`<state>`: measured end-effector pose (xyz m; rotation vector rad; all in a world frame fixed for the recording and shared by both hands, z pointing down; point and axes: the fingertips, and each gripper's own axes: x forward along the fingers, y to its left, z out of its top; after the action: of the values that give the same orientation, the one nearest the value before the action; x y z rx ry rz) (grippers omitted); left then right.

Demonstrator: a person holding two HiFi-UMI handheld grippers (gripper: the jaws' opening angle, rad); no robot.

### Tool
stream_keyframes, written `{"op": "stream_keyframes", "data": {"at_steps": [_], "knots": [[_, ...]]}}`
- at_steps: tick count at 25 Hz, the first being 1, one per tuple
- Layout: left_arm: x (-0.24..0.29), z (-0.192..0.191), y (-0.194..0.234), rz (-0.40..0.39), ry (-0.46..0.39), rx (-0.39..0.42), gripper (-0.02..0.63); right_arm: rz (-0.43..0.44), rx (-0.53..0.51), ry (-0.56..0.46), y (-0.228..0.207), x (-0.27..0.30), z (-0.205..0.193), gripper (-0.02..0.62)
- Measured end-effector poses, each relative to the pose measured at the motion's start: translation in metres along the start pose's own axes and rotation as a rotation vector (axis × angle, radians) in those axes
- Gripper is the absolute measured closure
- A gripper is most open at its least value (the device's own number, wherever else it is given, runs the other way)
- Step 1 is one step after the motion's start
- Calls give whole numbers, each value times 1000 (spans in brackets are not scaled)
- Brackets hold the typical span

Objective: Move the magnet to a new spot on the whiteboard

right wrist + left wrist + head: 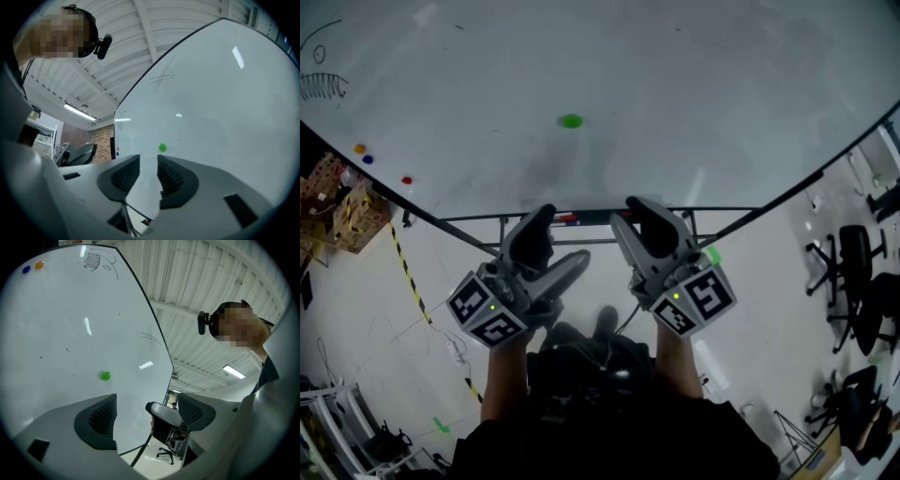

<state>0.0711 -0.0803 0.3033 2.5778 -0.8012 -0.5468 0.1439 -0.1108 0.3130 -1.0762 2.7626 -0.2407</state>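
On the whiteboard (694, 84), near its middle, the green magnet (571, 121) is stuck to the plain white surface, with nothing touching it. In the head view only bare board lies between it and the tray (581, 218) along the board's lower edge, where a red pen (568, 218) is laid.

Well apart from it, toward the board's left edge, an orange magnet (360, 148) and a blue magnet (367, 159) are set close together, with a red magnet (407, 180) a little farther along. Scribbles (321, 84) are drawn in the far left corner.

Both tools are held below the tray, clear of the board and pointed at it. The left tool (561, 239) is released: its jaws are spread wide with nothing between them, and the green magnet is seen above its left jaw in the left gripper view. The right tool (633, 217) is also released, with a narrower gap, nothing gripped, and the magnet just above that gap in the right gripper view.

Boxes (337, 202) are stacked on the floor to the left, striped tape (408, 272) runs across the floor, and chairs (853, 262) stand to the right.
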Motion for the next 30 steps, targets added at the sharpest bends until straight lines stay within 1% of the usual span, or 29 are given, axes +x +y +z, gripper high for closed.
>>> {"op": "stream_keyframes", "data": {"at_steps": [5, 9, 12, 16, 20, 23, 30], "knots": [[16, 3, 15, 27, 2, 8, 204, 12, -1, 13, -18, 13, -1, 450], [8, 15, 36, 26, 3, 2, 204, 3, -10, 24, -17, 38, -5, 451], [2, 25, 55, 0, -3, -5, 205, -22, -29, 22, -17, 58, -6, 449], [-1, 48, 71, -54, -23, -2, 205, -68, -74, 16, -15, 79, 0, 451], [-12, 62, 90, -110, -14, -20, 206, -132, -105, 41, -8, 105, -9, 450], [-20, 71, 104, -142, -3, -14, 204, -194, -137, 61, -7, 122, -17, 449], [-25, 77, 115, -221, 40, -15, 206, -437, -303, 97, -19, 139, -7, 441]]}}
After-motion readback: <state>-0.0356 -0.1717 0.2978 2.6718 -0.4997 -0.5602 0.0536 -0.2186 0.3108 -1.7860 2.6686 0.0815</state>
